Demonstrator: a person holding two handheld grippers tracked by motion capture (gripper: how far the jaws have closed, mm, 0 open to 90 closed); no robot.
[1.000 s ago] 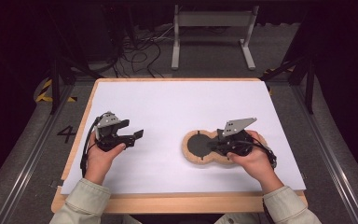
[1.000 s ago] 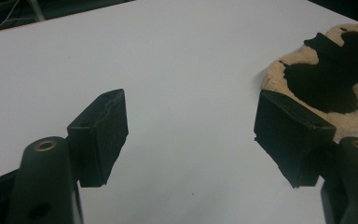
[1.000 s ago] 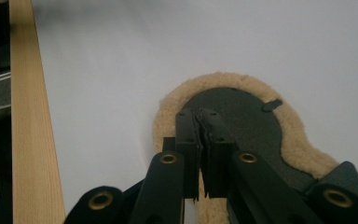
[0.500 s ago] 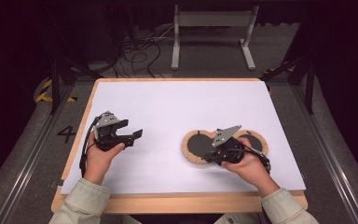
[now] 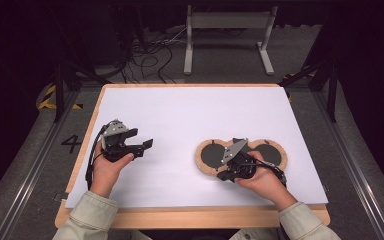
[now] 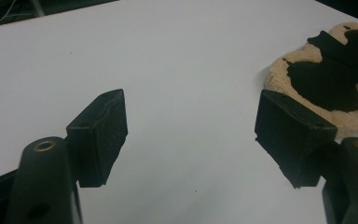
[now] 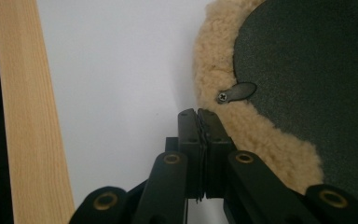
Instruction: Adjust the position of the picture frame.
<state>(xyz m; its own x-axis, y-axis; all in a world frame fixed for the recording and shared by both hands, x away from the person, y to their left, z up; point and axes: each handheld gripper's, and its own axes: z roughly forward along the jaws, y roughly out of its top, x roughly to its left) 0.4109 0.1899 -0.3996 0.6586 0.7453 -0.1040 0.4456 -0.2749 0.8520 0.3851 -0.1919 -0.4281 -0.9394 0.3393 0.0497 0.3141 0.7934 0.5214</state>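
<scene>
Two grippers over the white table sheet point(image 5: 180, 115). The fleece pad point(image 5: 207, 169), tan with two dark round discs, lies flat at the right-front of the sheet. Right gripper point(image 7: 198, 114) clenched, jaws pressed together with nothing between them, tips at the pad's woolly edge beside a small screw tab point(image 7: 235, 92). Left gripper point(image 6: 191, 126) released, jaws wide apart, well left of the pad.
</scene>
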